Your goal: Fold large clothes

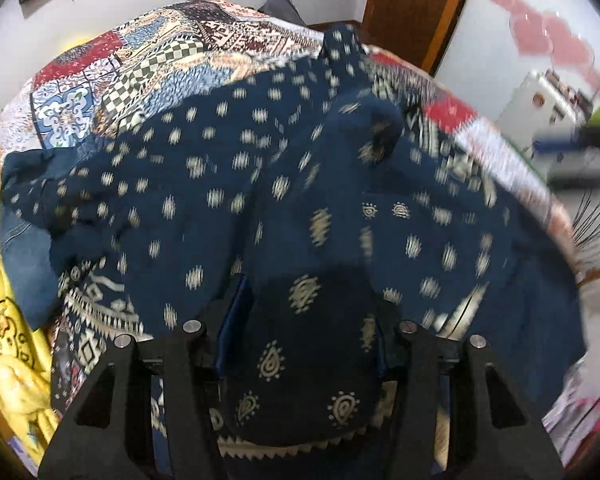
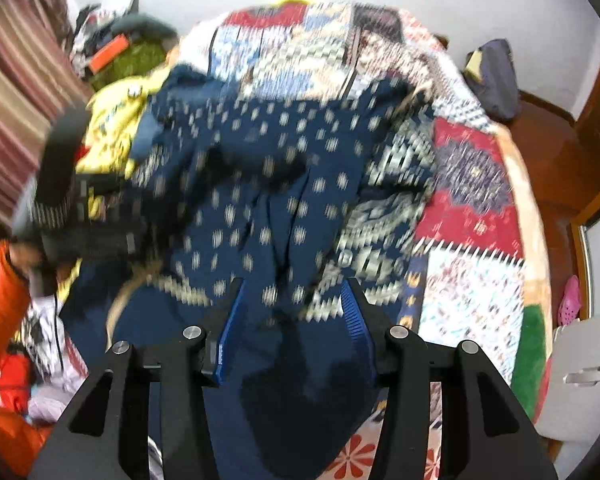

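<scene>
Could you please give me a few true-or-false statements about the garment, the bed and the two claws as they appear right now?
1. The navy patterned garment lies on a patchwork bedspread. True.
2. The garment is plain white. False: it is navy with cream motifs.
3. Navy cloth sits between the right claw fingers. True.
4. A yellow garment lies beside the navy one. True.
5. The left claw hangs over bare floor. False: navy cloth fills its gap.

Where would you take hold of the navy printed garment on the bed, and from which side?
Probably at the zigzag-bordered hem, from the near side. The navy garment lies rumpled across the quilt, but that edge sits nearest, and cloth already lies between the left gripper fingers, so a pinch there should lift a clean edge.
</scene>
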The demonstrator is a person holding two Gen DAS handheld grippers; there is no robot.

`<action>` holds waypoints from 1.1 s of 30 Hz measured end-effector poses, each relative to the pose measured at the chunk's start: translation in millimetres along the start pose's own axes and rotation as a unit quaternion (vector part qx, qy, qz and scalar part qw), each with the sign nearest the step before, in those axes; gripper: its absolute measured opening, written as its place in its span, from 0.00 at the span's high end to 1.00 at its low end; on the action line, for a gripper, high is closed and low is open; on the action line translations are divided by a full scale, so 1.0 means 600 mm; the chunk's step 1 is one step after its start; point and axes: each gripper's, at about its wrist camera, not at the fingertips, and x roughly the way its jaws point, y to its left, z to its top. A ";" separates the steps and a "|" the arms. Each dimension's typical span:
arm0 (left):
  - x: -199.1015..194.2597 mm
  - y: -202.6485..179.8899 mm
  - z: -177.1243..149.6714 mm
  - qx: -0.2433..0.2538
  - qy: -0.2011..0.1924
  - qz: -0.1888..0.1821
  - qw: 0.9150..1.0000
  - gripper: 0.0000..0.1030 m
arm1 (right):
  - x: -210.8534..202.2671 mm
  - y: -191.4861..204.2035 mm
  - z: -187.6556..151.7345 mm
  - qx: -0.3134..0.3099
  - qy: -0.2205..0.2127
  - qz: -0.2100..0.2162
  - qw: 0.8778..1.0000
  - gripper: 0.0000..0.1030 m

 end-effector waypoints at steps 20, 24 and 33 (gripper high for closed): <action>-0.155 0.096 -0.078 -0.084 -0.094 0.035 0.991 0.39 | 0.090 -0.032 0.010 0.052 0.037 0.007 0.998 0.51; -0.184 0.152 -0.061 -0.121 -0.125 0.078 0.982 0.34 | 0.041 -0.064 0.031 0.065 -0.007 -0.008 0.998 0.51; -0.113 0.304 -0.031 -0.229 -0.103 0.134 0.959 0.30 | 0.060 -0.139 0.074 0.098 -0.039 -0.094 0.990 0.43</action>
